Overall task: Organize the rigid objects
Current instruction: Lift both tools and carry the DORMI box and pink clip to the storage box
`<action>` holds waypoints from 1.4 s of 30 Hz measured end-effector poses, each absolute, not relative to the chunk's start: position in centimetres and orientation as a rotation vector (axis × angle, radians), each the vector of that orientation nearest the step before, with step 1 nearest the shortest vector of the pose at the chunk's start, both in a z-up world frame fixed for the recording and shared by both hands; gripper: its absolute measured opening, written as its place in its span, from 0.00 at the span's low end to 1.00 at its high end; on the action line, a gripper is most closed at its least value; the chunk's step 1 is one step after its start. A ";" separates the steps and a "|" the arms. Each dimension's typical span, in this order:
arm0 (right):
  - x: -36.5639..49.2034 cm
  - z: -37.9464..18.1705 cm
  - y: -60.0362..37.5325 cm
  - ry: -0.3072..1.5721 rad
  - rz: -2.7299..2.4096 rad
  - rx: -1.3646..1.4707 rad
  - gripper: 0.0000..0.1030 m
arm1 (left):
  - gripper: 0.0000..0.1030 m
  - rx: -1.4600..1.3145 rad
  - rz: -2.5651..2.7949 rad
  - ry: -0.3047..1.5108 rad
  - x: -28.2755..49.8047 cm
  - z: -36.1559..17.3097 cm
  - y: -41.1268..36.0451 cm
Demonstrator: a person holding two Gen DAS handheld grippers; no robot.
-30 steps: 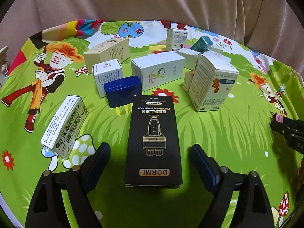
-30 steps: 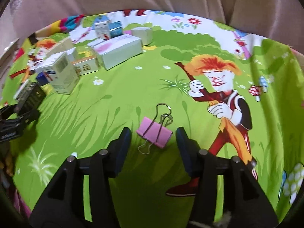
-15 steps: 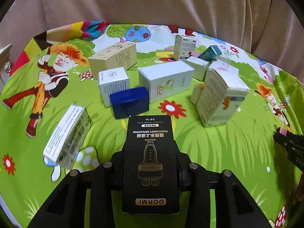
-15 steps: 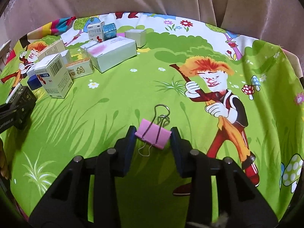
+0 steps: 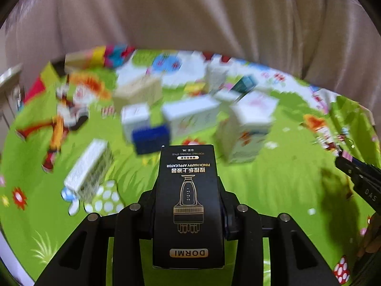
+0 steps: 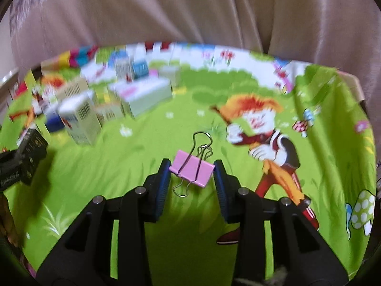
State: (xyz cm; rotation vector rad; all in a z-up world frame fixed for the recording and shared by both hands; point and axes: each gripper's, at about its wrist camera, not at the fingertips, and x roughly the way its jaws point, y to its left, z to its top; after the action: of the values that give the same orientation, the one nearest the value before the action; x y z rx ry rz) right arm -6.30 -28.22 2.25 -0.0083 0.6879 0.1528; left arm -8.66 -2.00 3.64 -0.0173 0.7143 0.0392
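My left gripper (image 5: 188,205) is shut on a black DORMI box (image 5: 188,200) and holds it lifted above the green cartoon cloth (image 5: 273,186). The box and left gripper also show at the left edge of the right wrist view (image 6: 28,147). My right gripper (image 6: 191,174) is shut on a pink binder clip (image 6: 193,170), gripped by its two ends between the blue pads, above the cloth (image 6: 142,157). The right gripper shows at the right edge of the left wrist view (image 5: 357,174).
Several small cartons stand blurred in the middle of the cloth: a dark blue box (image 5: 151,139), a long white box (image 5: 190,116), a tall white box (image 5: 247,128) and a barcode box (image 5: 88,169) lying at the left. A beige curtain (image 5: 190,19) hangs behind.
My left gripper has closed on the black box and lifted it. My right gripper has closed on the pink clip and raised it. Both views now tilt upward with motion blur.
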 end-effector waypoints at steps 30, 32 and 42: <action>-21.8 21.8 -24.3 -0.011 0.140 -0.048 0.39 | 0.39 -0.033 0.004 0.174 -19.7 22.0 -4.7; -22.4 22.4 -24.0 -0.029 0.150 -0.053 0.39 | 0.39 -0.035 0.012 0.153 -20.4 22.5 -4.3; -25.7 24.7 -20.3 -0.107 0.254 -0.089 0.39 | 0.39 -0.041 0.074 0.051 -25.5 24.0 -0.7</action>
State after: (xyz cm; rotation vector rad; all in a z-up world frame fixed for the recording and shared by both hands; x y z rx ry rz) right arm -25.71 -20.29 24.70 -0.0885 -0.1072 0.2537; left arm -25.51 -0.67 24.03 -0.0410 0.0512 0.0745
